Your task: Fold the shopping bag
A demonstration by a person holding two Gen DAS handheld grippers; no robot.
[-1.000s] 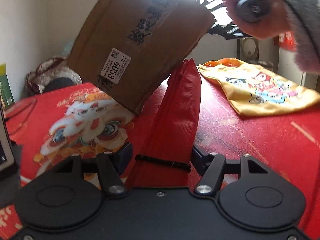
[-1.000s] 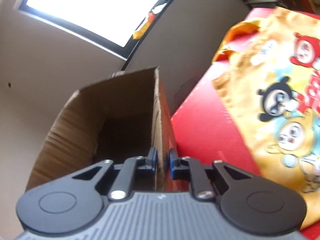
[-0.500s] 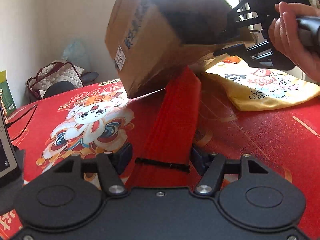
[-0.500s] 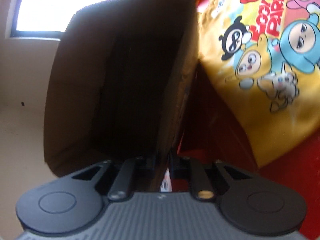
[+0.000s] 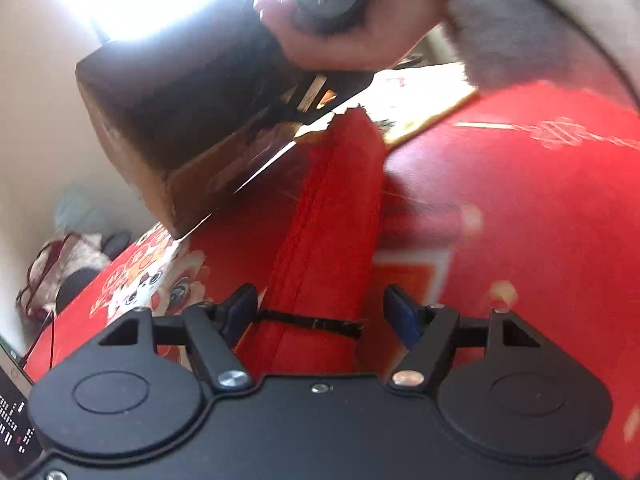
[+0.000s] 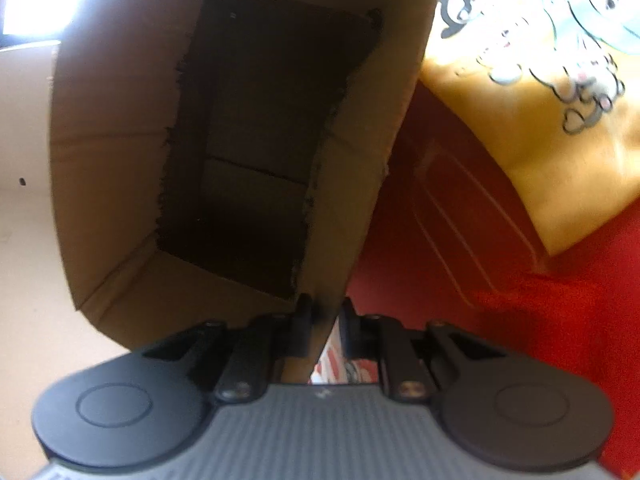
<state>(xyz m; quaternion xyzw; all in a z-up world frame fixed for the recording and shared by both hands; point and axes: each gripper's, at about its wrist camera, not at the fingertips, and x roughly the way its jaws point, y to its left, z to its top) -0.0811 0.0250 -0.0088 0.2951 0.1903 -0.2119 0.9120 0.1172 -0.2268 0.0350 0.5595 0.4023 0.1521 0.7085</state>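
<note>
- My left gripper (image 5: 318, 312): jaws opening, a folded red strip of the shopping bag (image 5: 328, 232) between them. Right pad stands clear of the cloth; left pad is at its edge, contact unclear.
- The bag lies spread over the table, lion print (image 5: 152, 280) toward the left edge. The strip rises from it away from me, up to the cardboard box (image 5: 168, 120).
- Box is tilted, its low corner just above the print.
- A hand (image 5: 352, 20) with a grey fuzzy sleeve (image 5: 500, 32) grips the other tool's handle above the box.
- My right gripper (image 6: 325, 324): nearly closed, pinching the box's side wall; the open box interior faces me.
- Yellow cartoon bag (image 6: 560, 140) lies flat toward the far right of the table.
</note>
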